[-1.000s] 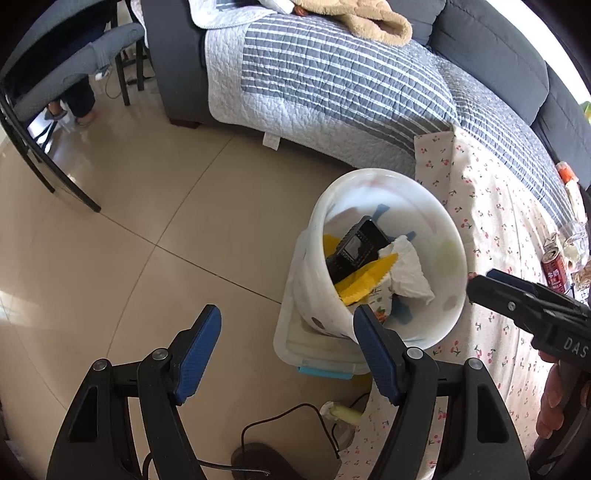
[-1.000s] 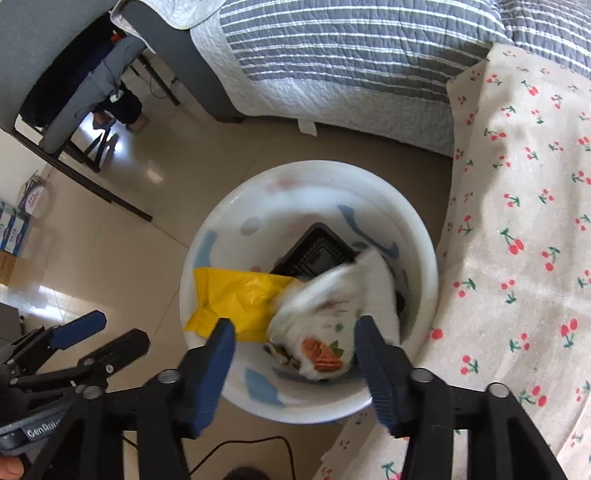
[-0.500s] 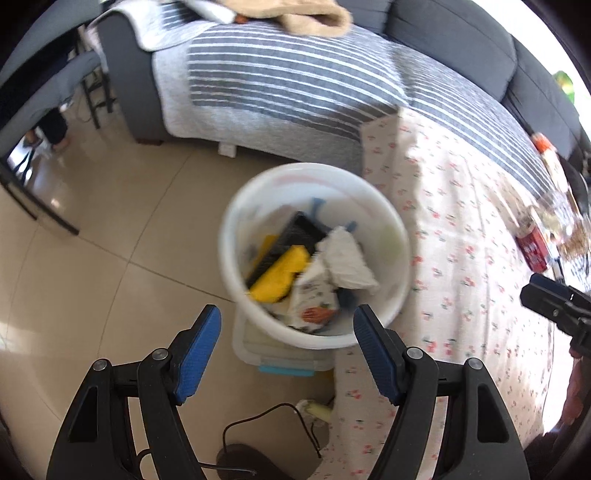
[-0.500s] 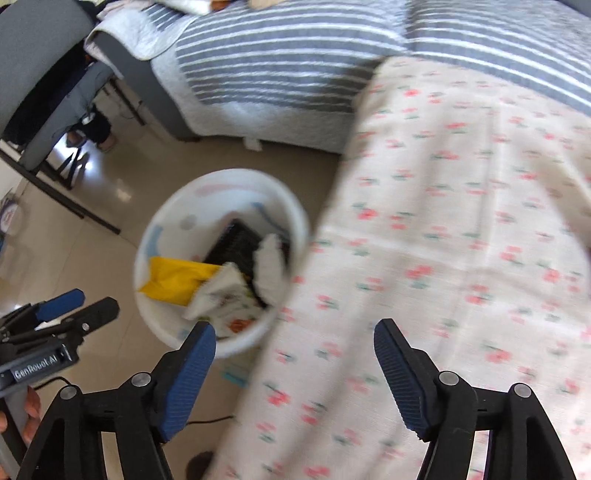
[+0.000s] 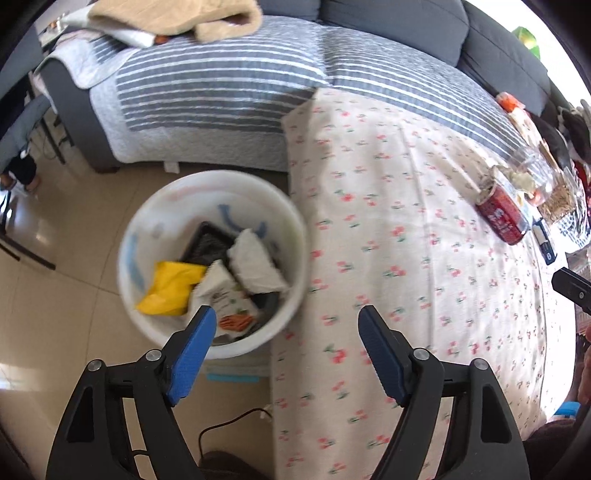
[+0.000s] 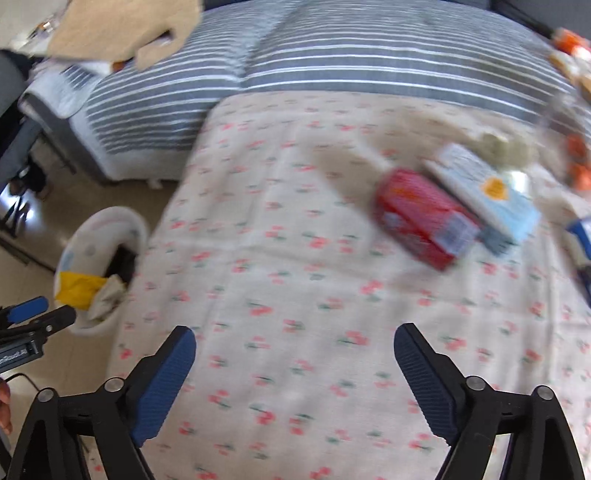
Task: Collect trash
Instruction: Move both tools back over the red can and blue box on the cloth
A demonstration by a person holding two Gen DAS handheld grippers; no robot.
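A white bin (image 5: 173,206) stands on the floor beside the table and holds a yellow wrapper (image 5: 170,286), crumpled white paper (image 5: 255,262) and a black tray (image 5: 208,243). My left gripper (image 5: 286,325) hovers over the bin's near rim and the table's edge, jaws opening, nothing between them. My right gripper (image 6: 295,341) hangs over the cherry-print tablecloth (image 6: 295,258), jaws opening and empty. A red can (image 6: 424,216) lies on its side on the cloth at the right, next to a light blue packet (image 6: 484,188). The same can (image 5: 502,216) shows in the left wrist view.
A sofa under a grey striped blanket (image 5: 221,81) runs behind the table, with a tan garment (image 5: 173,14) on it. More clutter (image 5: 535,177) crowds the table's far right. A black cable (image 5: 229,424) lies on the floor by the bin. A chair (image 5: 22,122) stands at the left.
Both grippers swung right, away from the bin and over the tablecloth. The right gripper's jaws widened after the white wrapper dropped into the bin. The red can came into the right wrist view.
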